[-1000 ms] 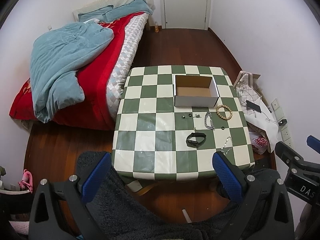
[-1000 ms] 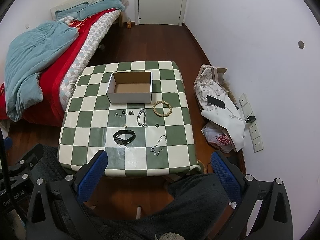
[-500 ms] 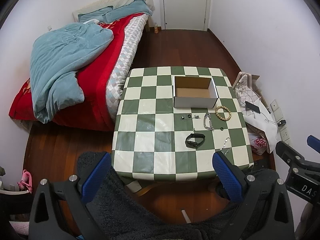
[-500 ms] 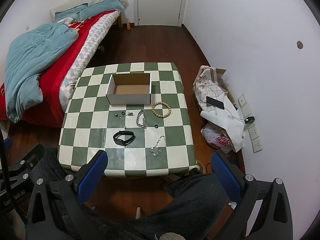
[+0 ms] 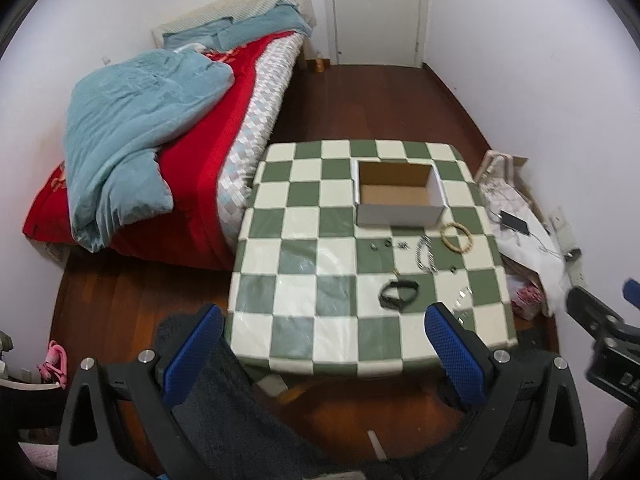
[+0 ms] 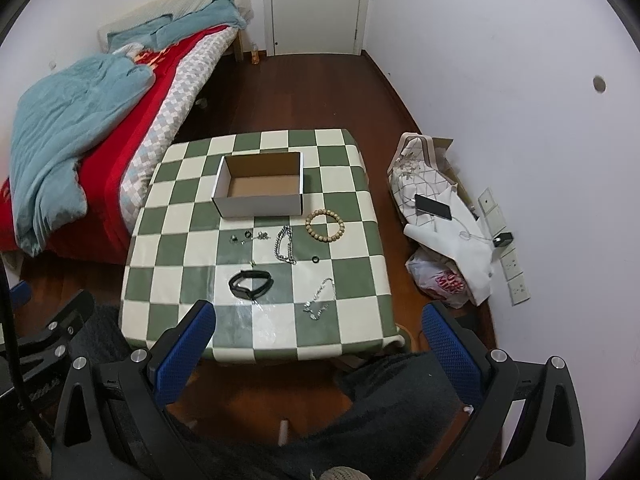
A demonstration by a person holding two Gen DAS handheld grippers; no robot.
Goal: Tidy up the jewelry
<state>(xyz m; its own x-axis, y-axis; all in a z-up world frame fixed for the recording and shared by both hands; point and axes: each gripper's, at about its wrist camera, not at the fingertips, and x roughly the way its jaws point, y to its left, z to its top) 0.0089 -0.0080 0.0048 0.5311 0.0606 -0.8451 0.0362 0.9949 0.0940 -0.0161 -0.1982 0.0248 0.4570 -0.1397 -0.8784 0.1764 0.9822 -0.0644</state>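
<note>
An empty cardboard box sits toward the back of the green and white checkered table. In front of it lie a wooden bead bracelet, a silver chain, several small earrings, a small black ring, a black wristband and a thin silver necklace. My left gripper and right gripper both hang open, high above the table's near edge, holding nothing.
A bed with a red cover and a teal blanket stands left of the table. Bags, white cloth and a phone lie on the wooden floor by the right wall. A closed door is at the back. A person's dark-clothed legs are below.
Both grippers have drawn slightly back and up from the table, so it looks a little smaller. Nothing on the table has moved.
</note>
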